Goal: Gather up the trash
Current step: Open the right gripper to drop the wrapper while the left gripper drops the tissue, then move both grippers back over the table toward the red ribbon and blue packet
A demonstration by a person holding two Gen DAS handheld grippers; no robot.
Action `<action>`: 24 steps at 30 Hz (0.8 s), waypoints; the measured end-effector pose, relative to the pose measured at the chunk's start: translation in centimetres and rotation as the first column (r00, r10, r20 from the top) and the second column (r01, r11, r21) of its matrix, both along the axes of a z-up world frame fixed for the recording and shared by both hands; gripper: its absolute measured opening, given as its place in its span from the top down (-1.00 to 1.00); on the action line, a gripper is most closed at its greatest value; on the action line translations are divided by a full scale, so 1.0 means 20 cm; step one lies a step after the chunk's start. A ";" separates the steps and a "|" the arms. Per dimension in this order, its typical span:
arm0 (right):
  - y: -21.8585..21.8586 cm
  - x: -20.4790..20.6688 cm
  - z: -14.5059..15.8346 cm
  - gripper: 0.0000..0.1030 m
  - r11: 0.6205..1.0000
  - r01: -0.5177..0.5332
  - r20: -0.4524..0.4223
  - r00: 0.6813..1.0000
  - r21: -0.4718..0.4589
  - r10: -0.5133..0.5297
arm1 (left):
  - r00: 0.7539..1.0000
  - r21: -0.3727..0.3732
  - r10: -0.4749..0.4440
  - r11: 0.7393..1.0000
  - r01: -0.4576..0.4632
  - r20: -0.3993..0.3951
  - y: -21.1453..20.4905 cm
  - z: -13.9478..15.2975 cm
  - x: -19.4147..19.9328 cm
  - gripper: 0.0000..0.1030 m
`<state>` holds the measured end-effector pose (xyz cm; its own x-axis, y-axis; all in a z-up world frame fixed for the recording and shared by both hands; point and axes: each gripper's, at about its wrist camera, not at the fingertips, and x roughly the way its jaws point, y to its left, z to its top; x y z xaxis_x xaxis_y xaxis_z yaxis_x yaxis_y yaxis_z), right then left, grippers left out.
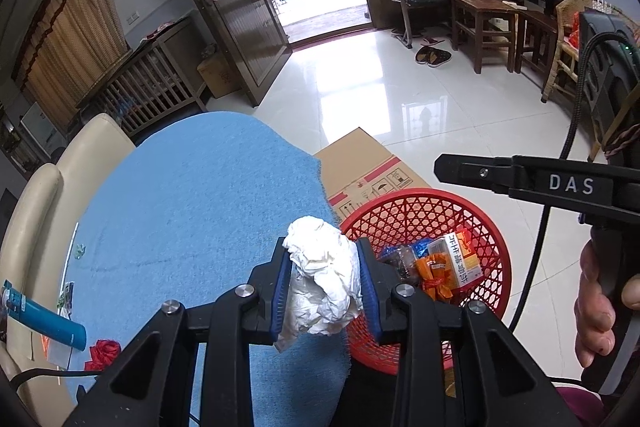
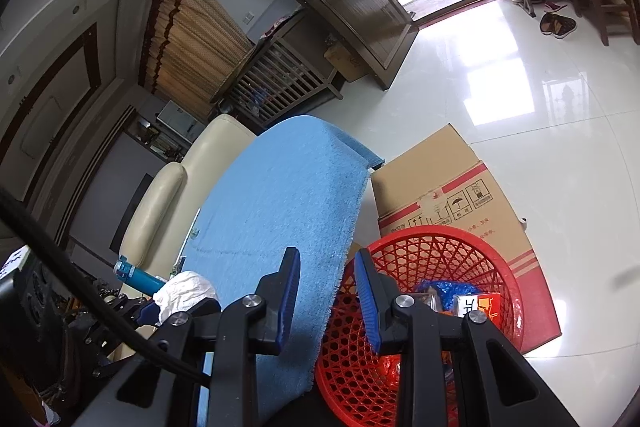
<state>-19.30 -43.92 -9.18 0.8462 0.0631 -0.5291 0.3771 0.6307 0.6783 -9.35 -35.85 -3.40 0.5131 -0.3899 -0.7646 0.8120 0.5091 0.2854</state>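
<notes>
A crumpled white paper (image 1: 324,283) sits between the blue pads of my left gripper (image 1: 324,243), which is shut on it. It hangs over the right edge of the blue cloth (image 1: 192,195), just left of the red mesh basket (image 1: 460,215). The basket holds an orange box (image 1: 456,259) and several wrappers. My right gripper (image 2: 327,253) points along the seam between the cloth and the basket (image 2: 440,231), jaws drawn close with nothing between them. In the left wrist view it (image 1: 444,167) reaches in from the right above the basket. The right wrist view shows the paper (image 2: 186,289) at lower left.
A cardboard box (image 1: 360,163) lies on the glossy tile floor behind the basket. A blue tube (image 1: 48,323) and a red bow (image 1: 104,351) lie at the cloth's left edge by a cream sofa (image 1: 36,211). A person's hand (image 1: 596,307) grips the right handle.
</notes>
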 end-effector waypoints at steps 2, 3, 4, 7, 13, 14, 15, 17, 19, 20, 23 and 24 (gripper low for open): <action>0.00 0.00 0.00 0.39 1.000 0.000 0.000 1.000 0.000 0.000 | 1.000 -0.010 -0.011 1.000 0.011 -0.012 0.00 0.00 -0.01 0.30; 0.00 0.00 0.00 0.39 1.000 0.000 0.000 1.000 0.000 0.000 | 1.000 -0.015 -0.019 1.000 0.019 -0.017 -0.01 0.00 -0.01 0.28; 0.00 0.00 0.00 0.39 1.000 0.000 0.000 1.000 0.001 0.000 | 1.000 -0.017 -0.023 1.000 0.023 -0.014 -0.01 0.01 -0.01 0.20; -0.01 0.00 0.00 0.39 1.000 0.001 0.000 1.000 0.001 -0.001 | 0.999 -0.023 -0.040 0.999 0.040 0.004 -0.01 0.01 -0.03 -0.07; -0.01 -0.01 -0.01 0.39 1.000 0.008 0.000 1.000 0.005 -0.008 | 0.998 -0.020 -0.052 0.998 0.053 0.033 -0.01 0.02 -0.06 -0.27; -0.01 -0.01 -0.01 0.39 1.000 0.009 -0.001 1.000 0.003 -0.009 | 0.998 -0.019 -0.050 0.999 0.051 0.034 -0.01 0.02 -0.06 -0.30; -0.01 -0.01 -0.01 0.39 1.000 0.008 -0.001 1.000 0.002 -0.008 | 0.998 -0.019 -0.046 0.999 0.046 0.032 0.00 0.02 -0.05 -0.32; -0.01 -0.01 0.00 0.39 1.000 0.008 0.001 1.000 0.002 -0.008 | 0.999 -0.020 -0.036 0.999 0.037 0.027 0.01 0.01 -0.04 -0.32; -0.01 -0.01 0.00 0.39 1.000 0.008 0.000 1.000 0.000 -0.008 | 0.999 -0.017 -0.022 1.000 0.022 0.024 0.03 0.01 -0.02 -0.32; -0.01 -0.01 0.00 0.39 1.000 0.008 0.000 1.000 0.002 -0.008 | 1.000 -0.017 -0.011 1.000 0.011 0.022 0.04 0.00 0.00 -0.32; 0.00 -0.01 0.00 0.39 1.000 0.006 0.000 1.000 0.001 -0.006 | 1.000 -0.016 0.027 1.000 -0.027 0.007 0.08 -0.01 0.04 -0.32; 0.00 0.00 0.00 0.39 1.000 0.004 -0.001 1.000 0.001 -0.004 | 0.999 -0.017 0.040 0.999 -0.040 0.002 0.10 -0.01 0.05 -0.32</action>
<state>-19.38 -43.95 -9.18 0.8461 0.0602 -0.5297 0.3802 0.6282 0.6788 -8.33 -33.92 -3.57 0.5305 -0.3820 -0.7567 0.7903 0.5458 0.2786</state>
